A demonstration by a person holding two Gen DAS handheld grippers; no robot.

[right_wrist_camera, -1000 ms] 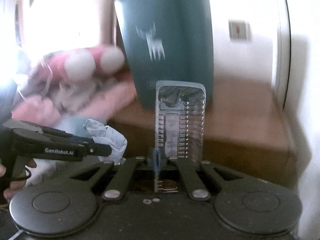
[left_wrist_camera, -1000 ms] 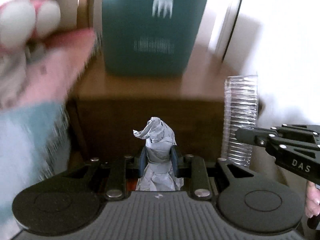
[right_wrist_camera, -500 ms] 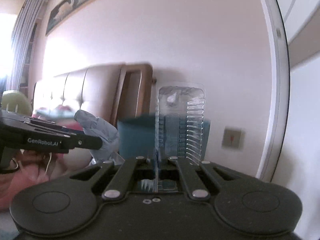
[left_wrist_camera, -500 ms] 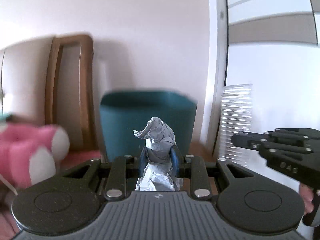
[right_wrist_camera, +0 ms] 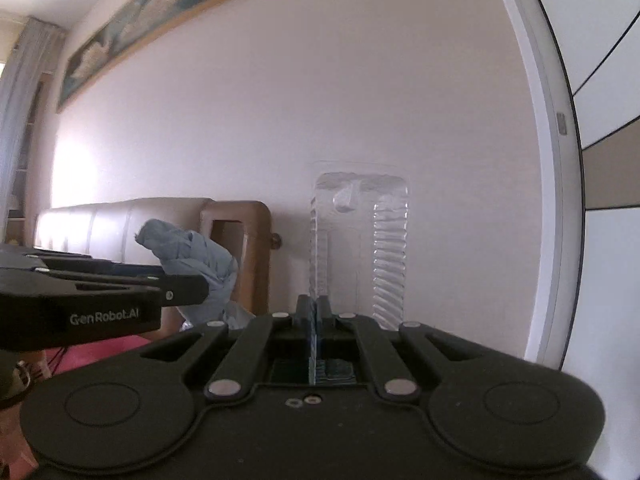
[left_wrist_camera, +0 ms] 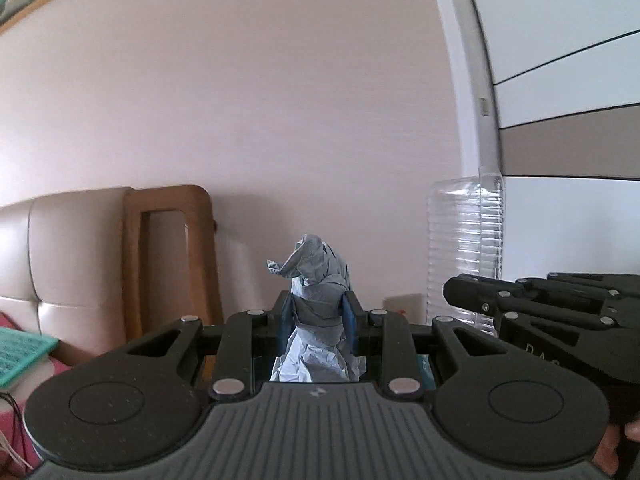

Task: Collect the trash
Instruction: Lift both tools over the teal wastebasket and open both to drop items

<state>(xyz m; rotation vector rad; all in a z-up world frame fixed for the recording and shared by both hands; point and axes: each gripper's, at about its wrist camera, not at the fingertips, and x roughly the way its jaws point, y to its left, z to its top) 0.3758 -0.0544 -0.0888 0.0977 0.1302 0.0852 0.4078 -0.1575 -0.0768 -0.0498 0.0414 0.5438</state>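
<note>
My left gripper (left_wrist_camera: 317, 314) is shut on a crumpled grey-blue paper wad (left_wrist_camera: 316, 280) that sticks up between its fingers. The wad also shows in the right wrist view (right_wrist_camera: 196, 258), held by the left gripper (right_wrist_camera: 200, 292) at the left. My right gripper (right_wrist_camera: 317, 310) is shut on a clear ribbed plastic blister pack (right_wrist_camera: 360, 240) that stands upright. In the left wrist view the pack (left_wrist_camera: 464, 248) and the right gripper (left_wrist_camera: 452, 296) are at the right. Both grippers are raised and point at the wall. The teal trash bin shows only as a sliver under the fingers (right_wrist_camera: 332, 370).
A pale pink wall (left_wrist_camera: 280, 120) fills both views. A cream padded headboard (left_wrist_camera: 60, 260) and a brown wooden frame (left_wrist_camera: 172, 256) stand at the left. A white door frame (right_wrist_camera: 548, 200) runs up the right. A framed picture (right_wrist_camera: 140, 28) hangs high up.
Both grippers have tilted and risen with their loads. The teal bin and the pink plush have dropped out of view below. The wall now fills the views.
</note>
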